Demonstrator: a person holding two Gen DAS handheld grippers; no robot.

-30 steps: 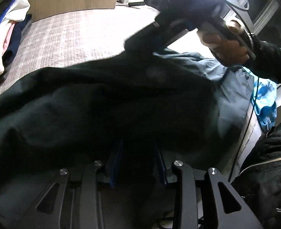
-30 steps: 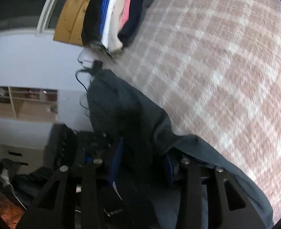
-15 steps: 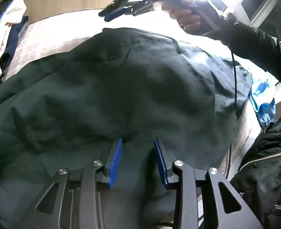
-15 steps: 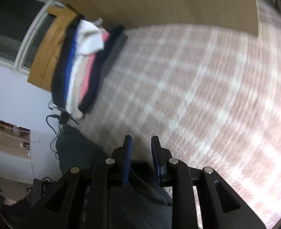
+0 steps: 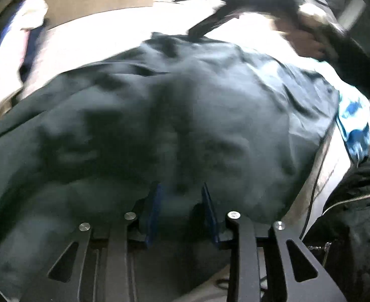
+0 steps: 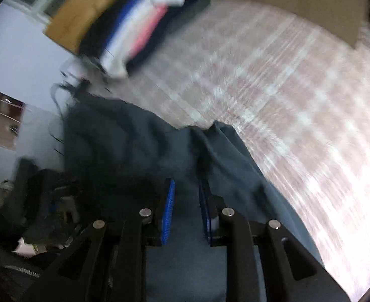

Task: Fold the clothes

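Observation:
A dark green garment [image 5: 185, 115] lies spread over the checked bed cover and fills most of the left wrist view; it also shows in the right wrist view [image 6: 139, 156]. My left gripper [image 5: 182, 193] is open just above its near part, with cloth showing between the blue pads. My right gripper [image 6: 186, 188] is open low over the garment's far edge, with cloth under the fingers. In the left wrist view the right gripper [image 5: 205, 27] touches the garment's far edge. Both views are blurred.
A stack of folded clothes [image 6: 144, 25] lies at the far end of the checked cover [image 6: 298, 100], also seen in the left wrist view [image 5: 16, 50]. A blue-and-white cloth [image 5: 353, 125] lies at the right. My dark jacket [image 5: 348, 226] is at the lower right.
Both grippers let go of the garment, which dropped flat on the bed. The right gripper lifted away, then came back down to the garment's far edge.

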